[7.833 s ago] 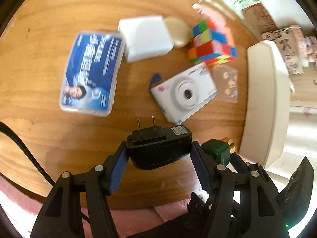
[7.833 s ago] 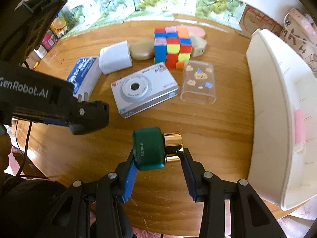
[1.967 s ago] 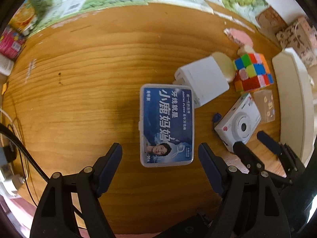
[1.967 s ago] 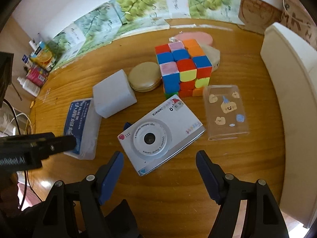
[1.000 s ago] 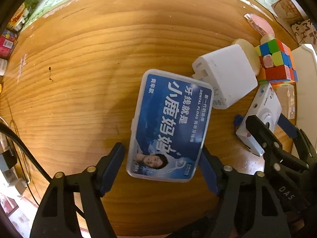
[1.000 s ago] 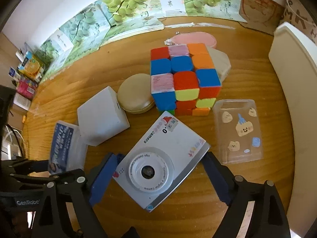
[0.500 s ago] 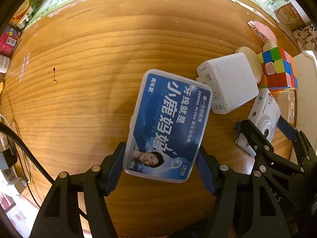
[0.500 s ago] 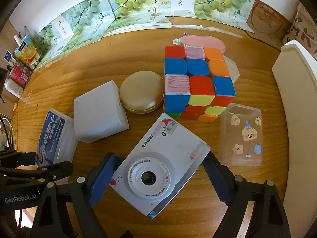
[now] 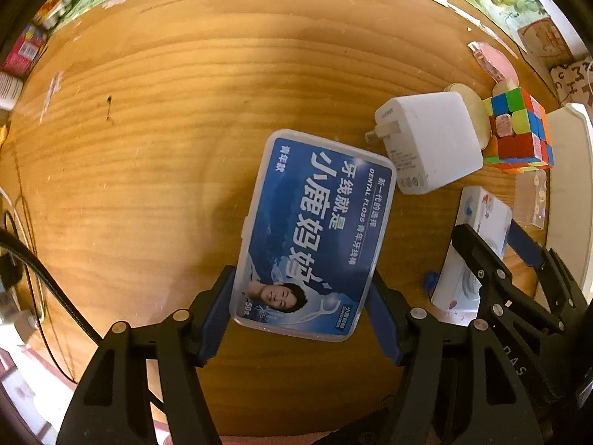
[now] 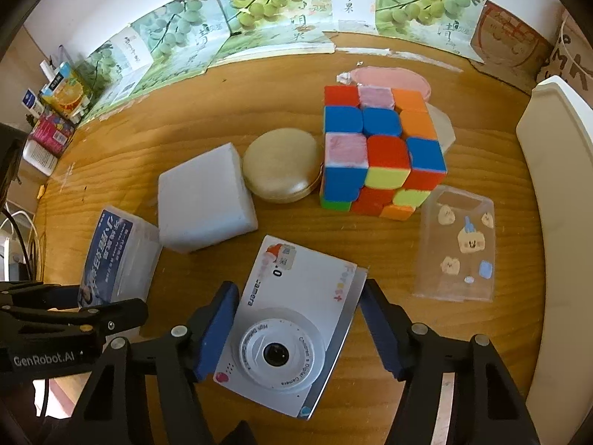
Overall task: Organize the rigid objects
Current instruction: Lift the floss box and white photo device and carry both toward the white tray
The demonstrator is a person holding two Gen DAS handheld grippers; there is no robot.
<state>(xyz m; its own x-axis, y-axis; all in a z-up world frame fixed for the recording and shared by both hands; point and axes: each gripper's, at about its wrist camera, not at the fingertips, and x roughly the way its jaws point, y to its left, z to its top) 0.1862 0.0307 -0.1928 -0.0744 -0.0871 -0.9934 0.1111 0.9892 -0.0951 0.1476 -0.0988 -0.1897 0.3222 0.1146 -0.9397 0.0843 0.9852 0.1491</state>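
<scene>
Left gripper [image 9: 301, 311]: its blue pads bracketed the near end of the dental floss box [image 9: 315, 235]; both pads sat at the box's long edges and looked to be touching them — closed onto the box, which lay flat on the wooden table [image 9: 166, 111].
Dental floss box: clear plastic with a blue label, lying at a slight tilt; its far right corner sat just beside the white charger [image 9: 431, 144], whose two prongs pointed toward the box's far edge.
Right gripper [image 10: 298, 315]: its fingers flanked the white camera [image 10: 292, 324]; the left pad was against the camera's left edge, the right pad met its far right corner — whether the grip was firm could not be told; the jaws were narrowed to the camera's width.
White camera: face-up on the table with the lens toward the viewer, turned at an angle, in front of the charger and the puzzle cube [image 10: 380, 157].
Puzzle cube: multicoloured, standing behind the camera; a round beige case [image 10: 283, 165] touched its left side; a pink oval item [image 10: 391, 78] lay behind it.
Clear phone case [image 10: 457, 248]: flat on the table to the right of the camera, printed with small cartoon figures.
White tray [image 10: 556, 185]: along the table's right edge.
Back edge: cartons printed with green grapes [image 10: 259, 11] lined the wall.
</scene>
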